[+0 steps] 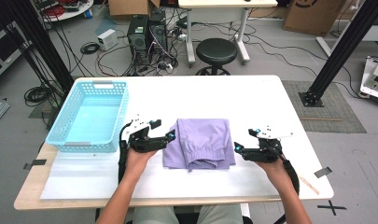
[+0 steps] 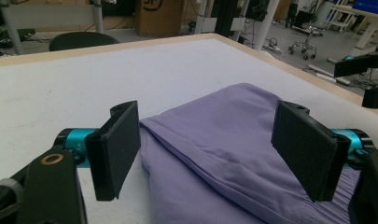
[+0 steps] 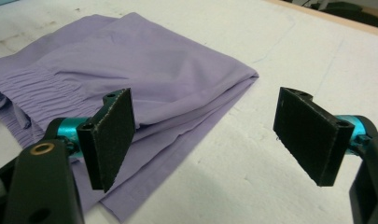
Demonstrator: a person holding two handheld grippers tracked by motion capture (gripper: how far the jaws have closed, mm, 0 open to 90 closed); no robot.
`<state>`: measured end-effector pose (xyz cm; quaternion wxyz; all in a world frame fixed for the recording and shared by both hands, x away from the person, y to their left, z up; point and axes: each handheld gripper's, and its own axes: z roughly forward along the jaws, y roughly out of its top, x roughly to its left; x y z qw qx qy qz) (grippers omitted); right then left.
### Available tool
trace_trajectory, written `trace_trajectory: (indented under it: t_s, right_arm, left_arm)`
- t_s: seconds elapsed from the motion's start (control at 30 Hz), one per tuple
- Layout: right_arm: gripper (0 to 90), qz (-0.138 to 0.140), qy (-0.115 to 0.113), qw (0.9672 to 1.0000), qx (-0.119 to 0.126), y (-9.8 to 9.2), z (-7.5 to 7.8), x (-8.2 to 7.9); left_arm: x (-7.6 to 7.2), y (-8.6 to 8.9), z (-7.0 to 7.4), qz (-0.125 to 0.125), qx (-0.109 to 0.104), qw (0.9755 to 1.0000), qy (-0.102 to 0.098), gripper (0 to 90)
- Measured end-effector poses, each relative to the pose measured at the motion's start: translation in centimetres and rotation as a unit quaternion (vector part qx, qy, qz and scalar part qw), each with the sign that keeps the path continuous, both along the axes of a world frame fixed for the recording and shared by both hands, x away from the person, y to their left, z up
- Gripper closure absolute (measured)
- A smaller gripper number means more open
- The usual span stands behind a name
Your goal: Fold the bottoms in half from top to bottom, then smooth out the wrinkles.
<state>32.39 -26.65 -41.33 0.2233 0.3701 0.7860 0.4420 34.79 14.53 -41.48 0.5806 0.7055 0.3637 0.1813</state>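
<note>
Neatly folded lilac shorts (image 1: pixel 199 142) — elastic waistband showing.

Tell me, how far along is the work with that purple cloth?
Done, it seems: the purple garment lies folded into a compact stack on the white table. In hand: nothing; the left gripper and right gripper flank it, jaws open and empty. Left, probably: lifting the stack into the blue basket, which has nothing in it yet.
</note>
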Motion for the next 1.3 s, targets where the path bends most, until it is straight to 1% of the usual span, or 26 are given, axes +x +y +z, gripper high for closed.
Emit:
trace_trajectory:
  t_s: [0.13,0.17,0.27,0.37,0.57,0.67,0.7,0.77,0.87,0.93,1.0,1.03,1.07,1.1,1.17,1.2,1.23,1.27,1.3]
  right_arm:
    - [21.2,-0.007,0.002,1.0,0.003,-0.4,-0.1,0.0]
    - [21.2,-0.007,-0.001,1.0,0.005,-0.6,0.0,0.0]
    - [21.2,-0.009,0.0,0.9999,0.006,-0.7,0.1,-0.1]
    - [21.2,-0.015,-0.001,0.9999,0.008,-1.1,0.1,-0.2]
    - [21.2,-0.026,0.0,0.9995,0.02,-1.6,0.2,-0.2]
    - [21.2,-0.026,-0.003,0.9995,0.018,-1.8,0.1,-0.2]
    - [21.2,-0.028,0.0,0.9994,0.02,-1.9,0.0,-0.3]
    - [21.3,-0.031,-0.001,0.9993,0.02,-2.2,-0.1,-0.3]
    - [21.3,-0.034,-0.003,0.9992,0.022,-2.4,0.0,-0.5]
    - [21.3,-0.034,-0.002,0.9992,0.023,-2.4,-0.1,-0.8]
    - [21.3,-0.032,-0.002,0.9993,0.021,-2.5,-0.1,-0.9]
    - [21.3,-0.032,-0.002,0.9993,0.021,-2.5,-0.1,-0.9]
    - [21.3,-0.032,-0.002,0.9992,0.023,-2.5,-0.1,-1.0]
    - [21.3,-0.032,-0.002,0.9992,0.023,-2.5,-0.1,-1.0]
    - [21.3,-0.032,-0.006,0.9992,0.024,-2.7,0.0,-1.0]
    - [21.3,-0.034,-0.003,0.9991,0.024,-2.7,0.0,-1.1]
    - [21.3,-0.034,-0.004,0.9991,0.023,-2.7,-0.1,-1.0]
    - [21.3,-0.035,-0.002,0.9991,0.025,-2.8,-0.1,-1.0]
    - [21.3,-0.036,-0.001,0.999,0.026,-2.8,-0.2,-1.0]
  left_arm:
    - [-0.1,0.1,-0.1,0.002,0.0,1.0,0.003,24.0]
    - [-0.2,0.1,-0.1,0.005,-0.001,1.0,0.005,24.0]
    - [-0.2,0.1,0.0,0.005,0.002,1.0,0.003,24.0]
    - [-0.3,0.2,0.1,0.007,-0.001,1.0,0.004,24.0]
    - [-0.5,0.5,0.0,0.005,0.0,0.9999,0.012,24.0]
    - [-0.6,0.5,-0.1,0.003,-0.001,0.9999,0.017,24.0]
    - [-0.6,0.4,-0.1,0.002,-0.002,0.9998,0.018,24.0]
    - [-0.6,0.3,-0.1,0.002,0.0,0.9998,0.02,24.0]
    - [-0.7,0.2,-0.2,0.003,0.003,0.9996,0.027,24.2]
    - [-0.9,0.1,-0.4,0.006,0.009,0.9994,0.034,24.3]
    - [-0.9,0.1,-0.4,0.007,0.013,0.9992,0.036,24.5]
    - [-1.0,0.0,-0.5,0.01,0.014,0.9991,0.04,24.5]
    - [-1.0,-0.1,-0.6,0.01,0.018,0.9986,0.048,25.3]
    - [-1.0,-0.1,-0.6,0.01,0.018,0.9986,0.048,26.1]
    - [-1.0,-0.2,-0.8,0.013,0.028,0.9981,0.053,28.0]
    - [-0.8,-0.1,-0.9,0.015,0.032,0.9972,0.065,28.8]
    - [-0.8,-0.1,-0.9,0.015,0.032,0.9972,0.065,29.6]
    - [-0.6,-0.1,-1.1,0.022,0.035,0.996,0.079,30.3]
    - [-0.6,-0.1,-1.1,0.022,0.035,0.996,0.079,30.4]
